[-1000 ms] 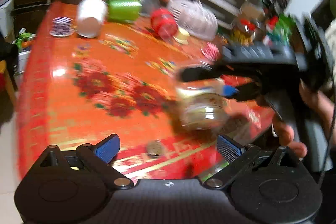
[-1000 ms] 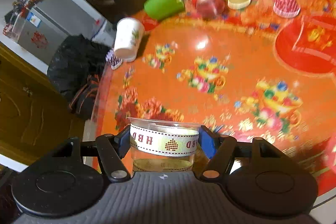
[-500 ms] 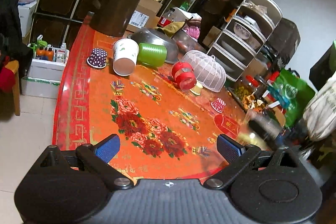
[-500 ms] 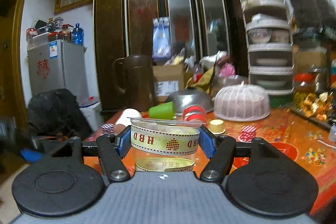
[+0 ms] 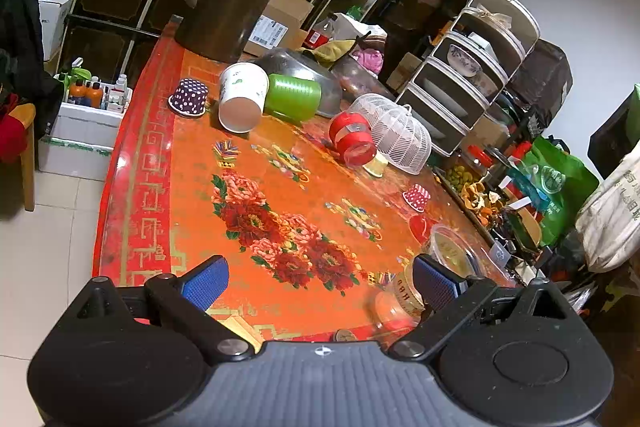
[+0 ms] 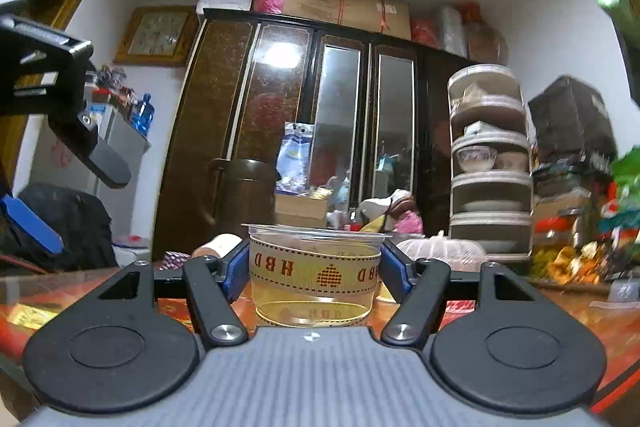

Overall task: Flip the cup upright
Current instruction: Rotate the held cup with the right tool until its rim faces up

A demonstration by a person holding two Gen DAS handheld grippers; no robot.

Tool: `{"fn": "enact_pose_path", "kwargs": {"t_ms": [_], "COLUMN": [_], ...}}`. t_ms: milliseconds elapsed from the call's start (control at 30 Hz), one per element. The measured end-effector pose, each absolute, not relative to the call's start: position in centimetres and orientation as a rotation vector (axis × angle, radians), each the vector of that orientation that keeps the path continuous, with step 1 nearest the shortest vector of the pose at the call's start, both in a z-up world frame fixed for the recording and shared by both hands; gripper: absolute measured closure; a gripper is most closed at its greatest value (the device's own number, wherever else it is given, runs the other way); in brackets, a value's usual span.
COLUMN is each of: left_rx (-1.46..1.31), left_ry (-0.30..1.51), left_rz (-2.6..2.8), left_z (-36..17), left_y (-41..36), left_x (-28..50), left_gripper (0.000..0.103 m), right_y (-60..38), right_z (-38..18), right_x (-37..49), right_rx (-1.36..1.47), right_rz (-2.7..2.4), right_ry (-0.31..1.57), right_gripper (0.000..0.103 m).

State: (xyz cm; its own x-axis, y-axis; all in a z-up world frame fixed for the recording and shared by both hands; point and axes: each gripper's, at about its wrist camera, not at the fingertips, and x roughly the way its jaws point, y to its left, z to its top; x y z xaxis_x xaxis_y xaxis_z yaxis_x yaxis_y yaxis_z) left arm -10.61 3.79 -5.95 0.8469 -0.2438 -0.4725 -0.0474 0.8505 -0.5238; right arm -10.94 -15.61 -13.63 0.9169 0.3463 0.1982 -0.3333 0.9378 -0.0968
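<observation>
The clear cup, banded with an "HBD" ribbon, stands mouth-up between the blue pads of the right gripper, which press its two sides; its base sits low over the orange table, though whether it touches the top cannot be told. In the left wrist view the cup appears at the table's near right corner, just past the left gripper's right pad. The left gripper is spread wide with nothing between its pads, hovering above the near edge of the table. At the far end lie a white cup and a green cup on their sides, with a red jar beside a white mesh cover.
</observation>
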Motion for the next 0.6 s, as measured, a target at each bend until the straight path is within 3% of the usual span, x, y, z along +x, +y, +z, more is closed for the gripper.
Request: {"fn": "enact_pose_path", "kwargs": {"t_ms": [200, 533, 600], "left_rx": [-0.56, -0.528, -0.478], "left_ry": [0.566, 0.574, 0.549], "left_rz": [-0.099, -0.084, -0.076], "left_z": [-6.3, -6.8, -6.8], "left_y": [4.2, 3.7, 3.3], "left_x": [-10.5, -10.2, -10.2], "left_gripper": [0.003, 0.003, 0.002], "right_y": [-15.5, -15.0, -15.6], "right_z": [-13.6, -14.1, -13.4], "right_x": [-9.8, -10.8, -11.2], "right_rx": [-0.056, -0.096, -0.106], "right_rz": [0.362, 0.39, 0.405], "right_ry": [-0.166, -0.109, -0.064], "right_gripper": [0.033, 0.001, 0.001]}}
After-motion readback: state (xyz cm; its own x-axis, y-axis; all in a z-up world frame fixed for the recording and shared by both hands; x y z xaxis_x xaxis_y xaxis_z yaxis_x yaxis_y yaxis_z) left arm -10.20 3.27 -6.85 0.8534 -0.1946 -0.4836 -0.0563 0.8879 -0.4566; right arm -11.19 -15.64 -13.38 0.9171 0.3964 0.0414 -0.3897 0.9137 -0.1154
